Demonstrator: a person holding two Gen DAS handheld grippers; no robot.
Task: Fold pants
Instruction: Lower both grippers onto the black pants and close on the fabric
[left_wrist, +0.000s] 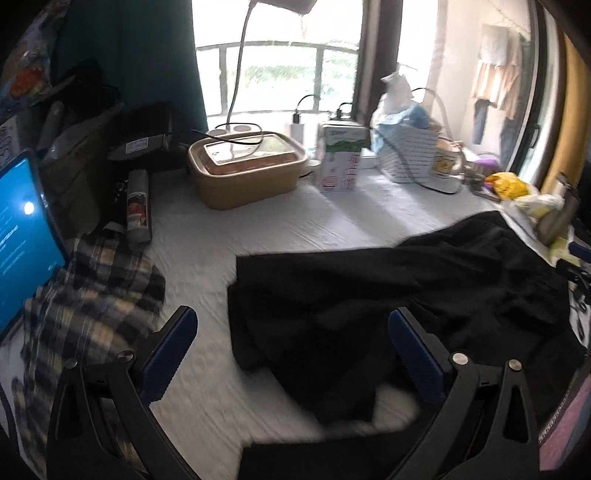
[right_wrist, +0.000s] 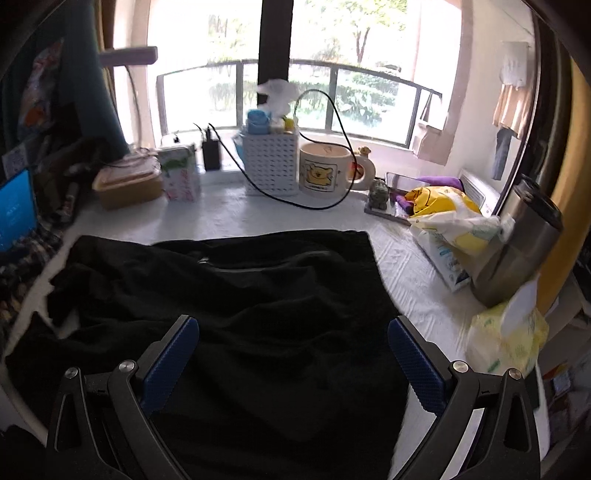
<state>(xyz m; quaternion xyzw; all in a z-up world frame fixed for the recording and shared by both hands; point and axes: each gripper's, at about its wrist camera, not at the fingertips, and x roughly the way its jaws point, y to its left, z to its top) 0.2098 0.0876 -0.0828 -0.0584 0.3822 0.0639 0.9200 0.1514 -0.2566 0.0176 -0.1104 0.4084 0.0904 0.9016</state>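
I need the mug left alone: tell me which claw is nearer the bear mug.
Right. The right claw faces the bear mug across the black pants; the left claw sits farther left.

Domestic premises, probably a bedroom. A cloth-covered worktop (right_wrist: 229, 218) stands below a railed window (right_wrist: 332, 96), carrying a cartoon mug (right_wrist: 321, 170), tissue box (left_wrist: 341, 158) and lidded food container (left_wrist: 247, 166). Garments (left_wrist: 495, 85) hang at right.

Pants (right_wrist: 236, 317) lie on the table (right_wrist: 229, 218), mug (right_wrist: 325, 168) behind.
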